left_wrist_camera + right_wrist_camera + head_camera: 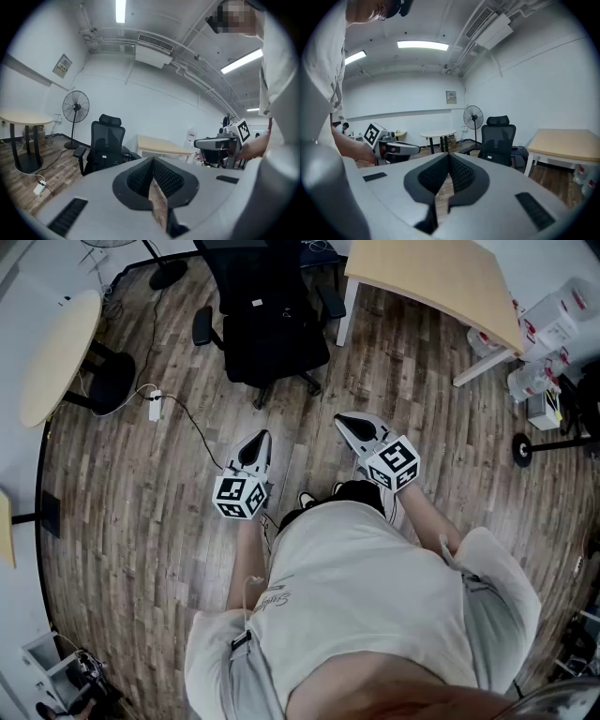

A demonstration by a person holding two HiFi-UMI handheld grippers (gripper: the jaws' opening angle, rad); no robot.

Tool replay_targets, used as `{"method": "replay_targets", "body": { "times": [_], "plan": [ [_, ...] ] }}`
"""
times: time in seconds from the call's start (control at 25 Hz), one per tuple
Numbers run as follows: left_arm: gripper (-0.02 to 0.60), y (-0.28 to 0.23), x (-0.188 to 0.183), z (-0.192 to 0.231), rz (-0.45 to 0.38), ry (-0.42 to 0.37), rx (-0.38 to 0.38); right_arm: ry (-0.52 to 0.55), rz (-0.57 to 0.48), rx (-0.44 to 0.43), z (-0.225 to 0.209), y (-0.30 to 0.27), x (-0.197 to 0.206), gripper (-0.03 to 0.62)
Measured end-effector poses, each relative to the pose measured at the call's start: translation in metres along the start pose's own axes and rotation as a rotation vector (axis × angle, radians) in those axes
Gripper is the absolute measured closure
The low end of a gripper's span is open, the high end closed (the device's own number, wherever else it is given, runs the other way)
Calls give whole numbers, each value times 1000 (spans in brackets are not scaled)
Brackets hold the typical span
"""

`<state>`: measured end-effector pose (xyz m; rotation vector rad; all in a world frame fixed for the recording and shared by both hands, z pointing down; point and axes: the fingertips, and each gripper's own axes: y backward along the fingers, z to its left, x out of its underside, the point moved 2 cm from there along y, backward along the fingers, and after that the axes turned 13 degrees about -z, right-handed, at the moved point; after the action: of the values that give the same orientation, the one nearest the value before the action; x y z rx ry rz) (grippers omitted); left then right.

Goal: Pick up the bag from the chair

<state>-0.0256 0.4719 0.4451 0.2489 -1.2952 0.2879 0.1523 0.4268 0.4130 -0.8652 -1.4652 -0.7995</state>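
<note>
Both claws are clenched on nothing. The left claw [262,440] and the right claw [343,421] each have their jaws pressed together. They are held side by side in front of the person and aimed at the chair [253,259], which stands farther off.

The bag [267,329] looks to be the dark bundle with a small pale tag on the seat, though it is hard to tell apart from the black upholstery. From where I stand, neither claw has reached it yet.

I'd say the job now is to step in and unclench one claw before it gets to the seat. Coming in from the open front, between the armrests, looks best, pinching a strap or fold rather than the flat of the bag.

The plank floor between is bare, so there's room to walk. Mind the white power strip [155,407] and its cable trailing on the left, and the chair's wheeled feet on the near side. The desk [431,277] crowds the chair's right arm.
</note>
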Motion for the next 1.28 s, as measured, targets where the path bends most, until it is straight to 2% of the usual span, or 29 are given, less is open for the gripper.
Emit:
{"method": "replay_targets", "body": {
  "times": [0.28, 0.76, 1.08, 1.28],
  "plan": [
    [566, 0, 7, 10, 29, 0, 7, -6, -32, 49, -10, -8, -4, 600],
    [566, -15, 18, 28, 71, 26, 23, -74, 7, 84, -19, -18, 14, 600],
    [566, -69, 33, 53, 129, 48, -18, -126, 29, 113, -67, -34, 33, 600],
    [566, -118, 20, 73, 149, 56, -17, -149, 18, 95, -106, -65, 35, 600]
  ]
}}
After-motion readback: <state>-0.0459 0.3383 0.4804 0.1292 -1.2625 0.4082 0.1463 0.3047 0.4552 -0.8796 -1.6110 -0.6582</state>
